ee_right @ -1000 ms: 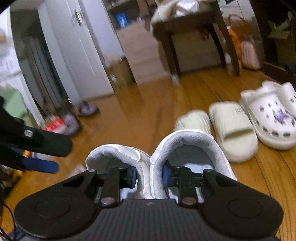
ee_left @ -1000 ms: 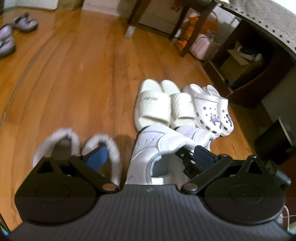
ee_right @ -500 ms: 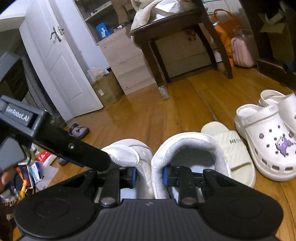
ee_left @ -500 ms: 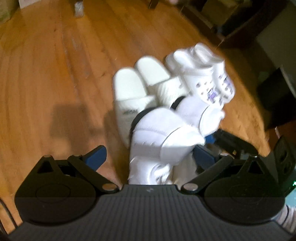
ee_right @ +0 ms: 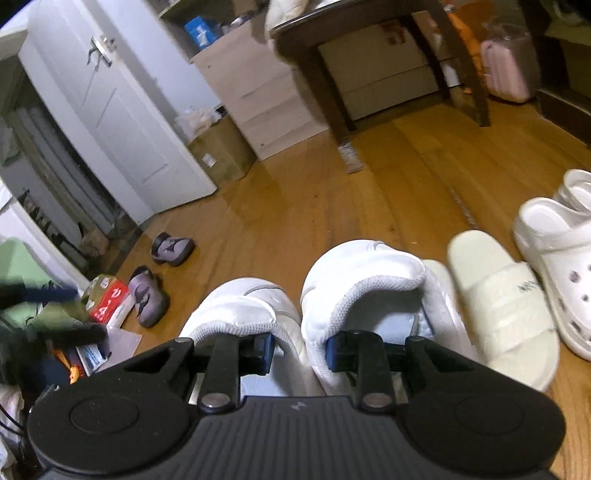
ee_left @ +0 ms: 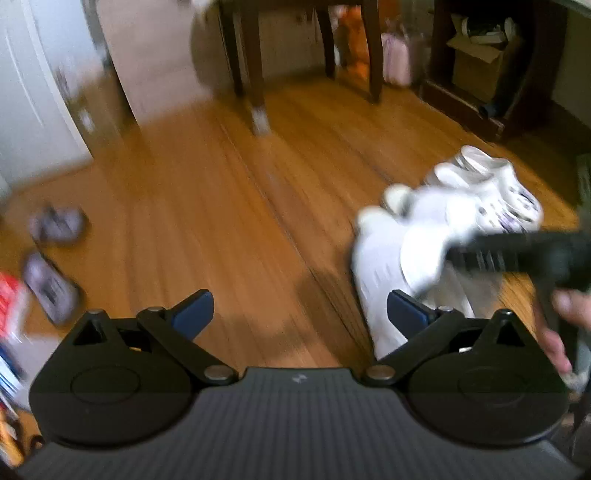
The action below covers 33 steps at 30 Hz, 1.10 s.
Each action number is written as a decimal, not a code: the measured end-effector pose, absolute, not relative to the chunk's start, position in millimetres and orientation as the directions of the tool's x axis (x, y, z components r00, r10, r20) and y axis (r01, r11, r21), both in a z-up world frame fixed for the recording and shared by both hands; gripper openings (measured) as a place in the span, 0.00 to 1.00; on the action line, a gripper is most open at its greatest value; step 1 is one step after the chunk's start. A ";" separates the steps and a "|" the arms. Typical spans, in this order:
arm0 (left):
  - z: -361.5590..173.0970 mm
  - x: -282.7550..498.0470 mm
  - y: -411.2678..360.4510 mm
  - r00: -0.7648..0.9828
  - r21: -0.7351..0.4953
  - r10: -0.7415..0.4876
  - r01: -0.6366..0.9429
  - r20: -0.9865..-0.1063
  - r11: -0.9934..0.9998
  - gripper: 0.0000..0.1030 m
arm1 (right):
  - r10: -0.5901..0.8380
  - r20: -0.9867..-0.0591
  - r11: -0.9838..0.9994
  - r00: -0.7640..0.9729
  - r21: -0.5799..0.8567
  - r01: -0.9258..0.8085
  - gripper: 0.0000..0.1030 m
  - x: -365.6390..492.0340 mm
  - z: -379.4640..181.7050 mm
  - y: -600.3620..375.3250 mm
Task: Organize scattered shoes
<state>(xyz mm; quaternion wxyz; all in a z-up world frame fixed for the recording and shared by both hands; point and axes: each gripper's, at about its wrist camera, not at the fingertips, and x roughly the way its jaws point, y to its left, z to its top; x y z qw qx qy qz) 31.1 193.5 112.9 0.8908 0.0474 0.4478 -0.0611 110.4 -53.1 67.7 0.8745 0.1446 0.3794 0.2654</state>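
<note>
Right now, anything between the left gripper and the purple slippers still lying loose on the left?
Nothing visible. The left gripper is open and empty, and only bare wood floor lies between it and the purple slippers. The right gripper is shut on the white sneakers, off to the right of that path.

Warm orange-brown wooden plank floor point(ee_right: 332, 206), glossy, boards running away from the camera. Dark wooden desk point(ee_right: 354, 40) on splayed legs at the far side; pale bundled cloth point(ee_right: 284, 11) on its top. White panelled door point(ee_right: 110, 110) with a metal handle at left. Light wood drawer unit point(ee_right: 258, 92) beside it, blue box point(ee_right: 199, 29) on top. Brown cardboard box point(ee_right: 221, 155) on the floor against the drawers. Pale pink suitcase point(ee_right: 506, 70) beyond the desk legs. Red and white carton point(ee_right: 107, 299) among clutter at the lower left. In the left wrist view, blurred: open cardboard box point(ee_left: 480, 62) inside a dark shelf unit point(ee_left: 491, 110).
</note>
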 end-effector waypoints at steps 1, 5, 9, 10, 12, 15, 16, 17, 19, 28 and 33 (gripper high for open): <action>107.2 29.5 201.0 0.588 0.032 -0.062 0.148 -0.807 0.988 0.99 | 0.585 -0.590 0.810 0.557 0.457 -0.367 0.26 114.9 69.8 -39.5; 84.9 26.4 229.7 0.595 -0.014 -0.104 0.153 -0.797 0.988 0.99 | 0.591 -0.594 0.807 0.546 0.452 -0.382 0.26 128.1 75.2 -14.9; 71.0 32.5 245.3 0.605 -0.078 -0.167 0.170 -0.779 0.982 0.99 | 0.589 -0.598 0.808 0.543 0.436 -0.396 0.26 142.2 80.5 6.9; 67.4 34.8 246.1 0.602 -0.089 -0.182 0.181 -0.778 0.979 0.99 | 0.595 -0.601 0.804 0.534 0.451 -0.389 0.26 148.5 81.0 11.3; 59.5 40.6 244.6 0.596 -0.111 -0.215 0.206 -0.774 0.972 0.99 | 0.603 -0.605 0.797 0.520 0.475 -0.373 0.26 158.1 81.6 16.9; 53.2 49.7 240.3 0.597 -0.124 -0.256 0.254 -0.761 0.959 0.99 | 0.601 -0.620 0.799 0.505 0.495 -0.342 0.26 177.7 83.8 28.5; 51.3 53.3 238.9 0.593 -0.131 -0.270 0.267 -0.758 0.955 0.99 | 0.597 -0.629 0.802 0.499 0.497 -0.332 0.26 184.9 84.3 32.7; 48.6 57.6 238.5 0.587 -0.146 -0.289 0.279 -0.757 0.949 0.99 | 0.593 -0.640 0.804 0.489 0.501 -0.319 0.26 189.6 83.8 34.9; 42.6 63.8 238.7 0.574 -0.168 -0.315 0.295 -0.755 0.941 0.99 | 0.576 -0.675 0.817 0.461 0.498 -0.290 0.26 203.5 81.6 43.9; 2.8 101.4 241.2 0.511 -0.254 -0.367 0.279 -0.777 0.926 0.99 | 0.417 -0.857 0.908 0.302 0.405 -0.106 0.26 290.8 45.9 106.9; -18.5 120.2 258.4 0.497 -0.314 -0.373 0.201 -0.783 0.928 0.99 | 0.433 -0.882 0.892 0.186 0.449 0.050 0.23 321.9 19.5 118.3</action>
